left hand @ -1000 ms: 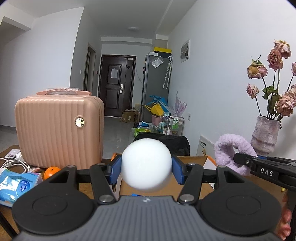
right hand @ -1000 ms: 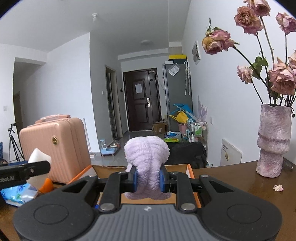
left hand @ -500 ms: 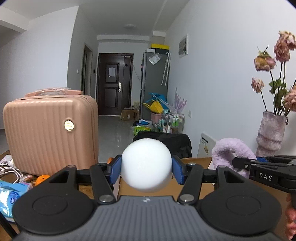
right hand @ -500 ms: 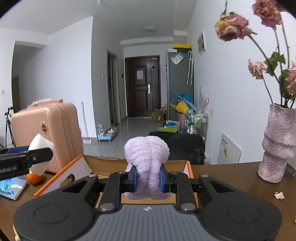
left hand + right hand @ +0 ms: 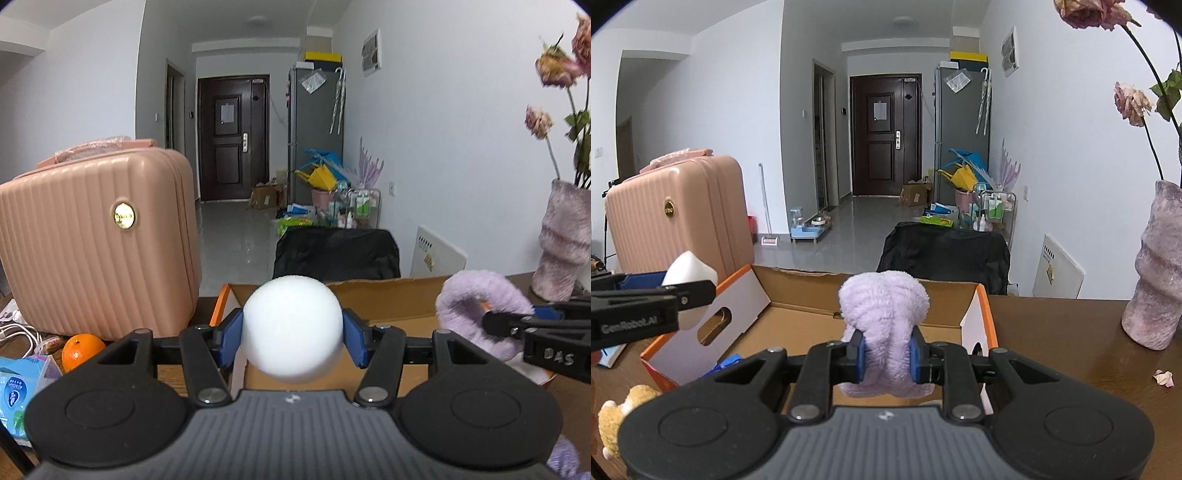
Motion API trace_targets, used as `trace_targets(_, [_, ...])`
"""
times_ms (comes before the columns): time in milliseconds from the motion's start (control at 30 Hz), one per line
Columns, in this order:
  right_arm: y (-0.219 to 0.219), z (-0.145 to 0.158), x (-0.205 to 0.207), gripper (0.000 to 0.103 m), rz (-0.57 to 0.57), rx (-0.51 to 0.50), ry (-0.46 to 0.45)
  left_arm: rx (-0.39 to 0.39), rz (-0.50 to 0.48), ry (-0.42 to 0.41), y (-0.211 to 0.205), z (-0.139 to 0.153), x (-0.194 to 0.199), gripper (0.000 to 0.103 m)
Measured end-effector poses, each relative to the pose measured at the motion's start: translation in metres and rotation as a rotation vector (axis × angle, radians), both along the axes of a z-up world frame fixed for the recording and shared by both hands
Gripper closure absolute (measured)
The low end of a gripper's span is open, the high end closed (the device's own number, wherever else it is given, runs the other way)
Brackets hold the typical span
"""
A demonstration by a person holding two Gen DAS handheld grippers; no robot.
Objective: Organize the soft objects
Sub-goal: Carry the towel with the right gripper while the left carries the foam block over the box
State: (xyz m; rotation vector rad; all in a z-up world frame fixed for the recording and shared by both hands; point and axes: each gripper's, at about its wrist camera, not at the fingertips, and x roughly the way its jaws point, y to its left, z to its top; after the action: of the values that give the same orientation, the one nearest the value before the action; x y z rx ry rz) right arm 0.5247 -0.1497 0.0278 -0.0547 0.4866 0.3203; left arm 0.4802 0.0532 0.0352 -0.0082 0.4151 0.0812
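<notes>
The left tool (image 5: 291,334) clamps a round white foam ball (image 5: 291,328), now carried forward over the near edge of the open cardboard box with orange trim (image 5: 798,314) on the brown wooden table (image 5: 1063,332). The right tool (image 5: 886,356) pinches a fluffy lilac plush ring (image 5: 884,317), likewise brought over the box; both look ready to drop in

Both wrist views face the cardboard box (image 5: 388,299) closely, side by side.
</notes>
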Motion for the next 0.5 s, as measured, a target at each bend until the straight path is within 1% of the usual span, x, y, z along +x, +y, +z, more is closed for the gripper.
trace_targets(200, [0.003, -0.007, 0.006, 0.081, 0.002, -0.009, 0.023, 0.019, 0.015, 0.047, 0.002, -0.013, 0.011, 0.046])
trace_targets(500, [0.006, -0.011, 0.007, 0.080, 0.008, -0.024, 0.026, 0.034, 0.017, 0.059, -0.001, -0.019, 0.012, 0.046])
